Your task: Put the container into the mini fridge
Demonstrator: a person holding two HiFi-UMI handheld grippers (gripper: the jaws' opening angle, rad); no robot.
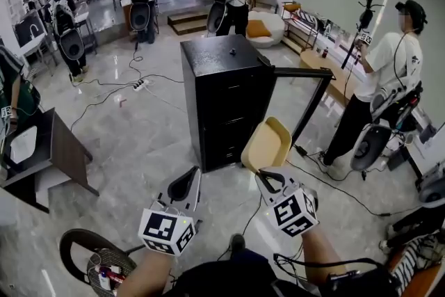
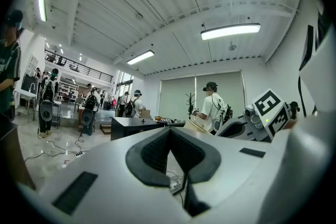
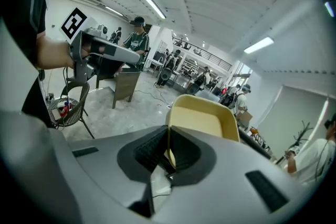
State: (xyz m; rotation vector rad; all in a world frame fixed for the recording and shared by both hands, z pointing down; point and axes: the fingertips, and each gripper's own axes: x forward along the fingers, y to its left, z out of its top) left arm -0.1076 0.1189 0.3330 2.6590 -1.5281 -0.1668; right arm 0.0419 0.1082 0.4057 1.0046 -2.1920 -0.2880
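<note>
Black and boxy, the mini fridge (image 1: 226, 104) stands on the pale floor in the middle of the scene, beyond both grippers. Its door (image 1: 309, 73) is swung wide to the right and its dark inside faces the person. The yellow container (image 1: 266, 145) is in the air just near of the opening's lower right part, not yet inside.

The right gripper (image 1: 268, 179) has its jaws clamped on the container's near rim, so the tray stands up and away beyond the pads. The left gripper (image 1: 185, 184), to the left and a little nearer, has its jaws together with nothing between them.

The step in hand looks like the carry to the opening. Only a thin rim is pinched, so the container could pivot in the grip and the hold should stay firm. The container probably needs levelling before it goes in. It should be aimed at a shelf, left of the open door's edge.
</note>
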